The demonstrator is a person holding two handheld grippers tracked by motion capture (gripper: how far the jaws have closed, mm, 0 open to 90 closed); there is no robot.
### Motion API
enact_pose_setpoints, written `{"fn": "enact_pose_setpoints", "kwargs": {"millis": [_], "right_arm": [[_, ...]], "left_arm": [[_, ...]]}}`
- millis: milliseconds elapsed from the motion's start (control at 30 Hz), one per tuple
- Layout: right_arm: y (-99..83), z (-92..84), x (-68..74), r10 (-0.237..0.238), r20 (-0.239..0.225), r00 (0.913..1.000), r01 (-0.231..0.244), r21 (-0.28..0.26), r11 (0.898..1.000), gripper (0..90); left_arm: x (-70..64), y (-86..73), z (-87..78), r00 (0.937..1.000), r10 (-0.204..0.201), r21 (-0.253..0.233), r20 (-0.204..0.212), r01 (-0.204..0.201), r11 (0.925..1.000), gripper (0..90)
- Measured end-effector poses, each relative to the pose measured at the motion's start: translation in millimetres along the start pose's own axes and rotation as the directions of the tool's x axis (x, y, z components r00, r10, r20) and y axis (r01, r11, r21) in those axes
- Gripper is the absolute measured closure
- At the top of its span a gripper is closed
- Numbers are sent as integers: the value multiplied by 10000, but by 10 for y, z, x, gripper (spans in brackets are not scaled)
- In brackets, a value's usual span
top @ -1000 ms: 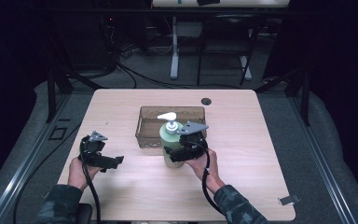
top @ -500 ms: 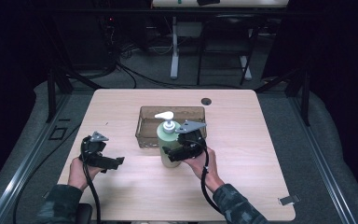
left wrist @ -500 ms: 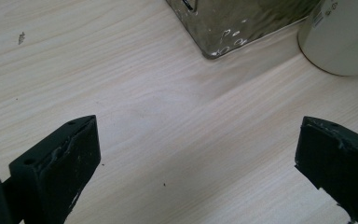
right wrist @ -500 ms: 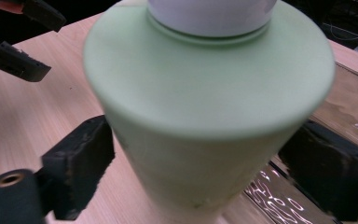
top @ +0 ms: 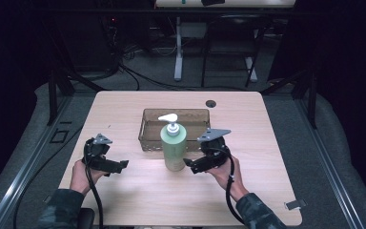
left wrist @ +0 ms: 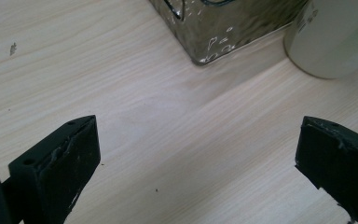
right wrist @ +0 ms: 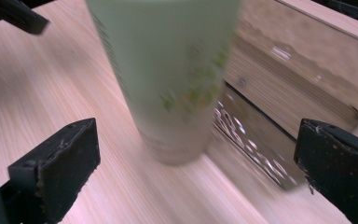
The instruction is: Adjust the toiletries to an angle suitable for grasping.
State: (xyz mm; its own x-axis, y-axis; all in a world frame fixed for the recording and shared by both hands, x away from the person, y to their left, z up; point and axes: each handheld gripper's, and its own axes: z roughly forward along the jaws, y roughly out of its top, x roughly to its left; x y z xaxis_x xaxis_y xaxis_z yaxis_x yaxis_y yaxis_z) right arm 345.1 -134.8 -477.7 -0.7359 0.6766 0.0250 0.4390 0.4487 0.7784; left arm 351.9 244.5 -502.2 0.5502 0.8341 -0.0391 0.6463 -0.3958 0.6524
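Soap bottle (top: 173,148) stands upright on the counter (top: 124,109), just in front of the clear tray (top: 147,125). Our left claw (top: 119,165) rests wide open and empty; our right claw (top: 190,166), earlier clamped on the bottle, now gapes beside it. Released; next we likely withdraw.

A soap bottle (top: 173,148) stands upright on the tabletop (top: 276,157), just in front of a tray (top: 147,128) — the two close together near the middle. The left hand-held gripper (top: 119,165) sits well to the bottle's left; the right hand-held gripper (top: 190,165) is just beside it on the right, apart from it.
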Motion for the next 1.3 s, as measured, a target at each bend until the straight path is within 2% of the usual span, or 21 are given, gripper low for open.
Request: {"fn": "enact_pose_setpoints", "kwargs": {"millis": [100, 133, 200, 267, 333, 367, 433, 467, 500, 633, 667, 700, 767, 800, 867, 933, 967, 1133, 1233, 1267, 1300], "right_arm": [[-87, -84, -85, 203, 3, 9998, -203, 184, 9996, 0], [-181, -176, -165, 368, 26, 9993, -369, 357, 9987, 0], [-233, -222, -199, 446, 82, 9990, -449, 405, 9982, 0], [-398, -337, -307, 572, 208, 9981, -588, 845, 9947, 0], [-435, -368, -344, 606, 226, 9979, -626, 1023, 9928, 0], [-497, -440, -401, 606, 266, 9978, -634, 1198, 9908, 0], [-532, -478, -424, 510, 374, 9980, -554, 1288, 9901, 0], [-616, -545, -488, 525, 476, 9975, -590, 1473, 9873, 0], [-662, -577, -524, 611, 574, 9965, -695, 1574, 9851, 0], [-821, -679, -663, 927, 858, 9920, -1071, 1827, 9773, 0], [-821, -679, -663, 927, 858, 9920, -1071, 1827, 9773, 0], [-884, -692, -735, 1095, 952, 9894, -1268, 2010, 9714, 0], [-924, -698, -790, 1266, 1059, 9863, -1467, 2112, 9664, 0], [-924, -698, -790, 1266, 1059, 9863, -1467, 2112, 9664, 0], [-955, -705, -847, 1324, 1187, 9841, -1562, 2212, 9626, 0], [-963, -716, -869, 1373, 1276, 9823, -1635, 2256, 9604, 0], [-963, -716, -869, 1373, 1276, 9823, -1635, 2256, 9604, 0], [-985, -759, -946, 1582, 1389, 9776, -1871, 2285, 9554, 0], [-1005, -755, -985, 1698, 1395, 9756, -1990, 2333, 9518, 0], [-1006, -756, -989, 1750, 1393, 9747, -2045, 2376, 9496, 0], [-1006, -757, -991, 1747, 1381, 9749, -2039, 2388, 9494, 0]], "left_arm": [[-5, 18, -4, 9999, 23, -15, 117, -23, 10000, 1], [-12, 36, -3, 9998, 45, 14, 200, -45, 10000, 0], [-18, 47, -7, 9996, 63, 29, 264, -64, 10000, 1], [-38, 94, -12, 9988, 104, 41, 469, -106, 9999, 1], [-48, 115, -11, 9986, 110, 41, 524, -113, 9999, 1], [-79, 168, -25, 9978, 227, 0, 621, -227, 9997, 1], [-97, 200, -36, 9975, 264, -30, 649, -263, 9996, 0], [-120, 273, -79, 9958, 380, -71, 831, -375, 9993, 1], [-120, 273, -79, 9958, 380, -71, 831, -375, 9993, 0], [-191, 503, -195, 9905, 822, -214, 1102, -804, 9965, 0], [-191, 503, -195, 9905, 822, -214, 1102, -804, 9965, 1], [-220, 600, -242, 9871, 983, -292, 1265, -953, 9950, 0], [-257, 698, -291, 9835, 1182, -311, 1367, -1150, 9929, 0], [-257, 698, -291, 9835, 1182, -311, 1367, -1150, 9929, 0], [-324, 837, -362, 9769, 1469, -374, 1550, -1428, 9890, 0], [-355, 928, -412, 9712, 1568, -423, 1794, -1516, 9875, 0], [-355, 928, -412, 9712, 1568, -423, 1794, -1516, 9875, 0], [-493, 1198, -561, 9551, 2214, -665, 1969, -2123, 9749, 0], [-595, 1351, -587, 9432, 2683, -727, 1960, -2589, 9632, 1], [-595, 1351, -587, 9432, 2683, -727, 1960, -2589, 9632, 1], [-628, 1408, -592, 9379, 2855, -760, 1969, -2757, 9582, 1]]}}
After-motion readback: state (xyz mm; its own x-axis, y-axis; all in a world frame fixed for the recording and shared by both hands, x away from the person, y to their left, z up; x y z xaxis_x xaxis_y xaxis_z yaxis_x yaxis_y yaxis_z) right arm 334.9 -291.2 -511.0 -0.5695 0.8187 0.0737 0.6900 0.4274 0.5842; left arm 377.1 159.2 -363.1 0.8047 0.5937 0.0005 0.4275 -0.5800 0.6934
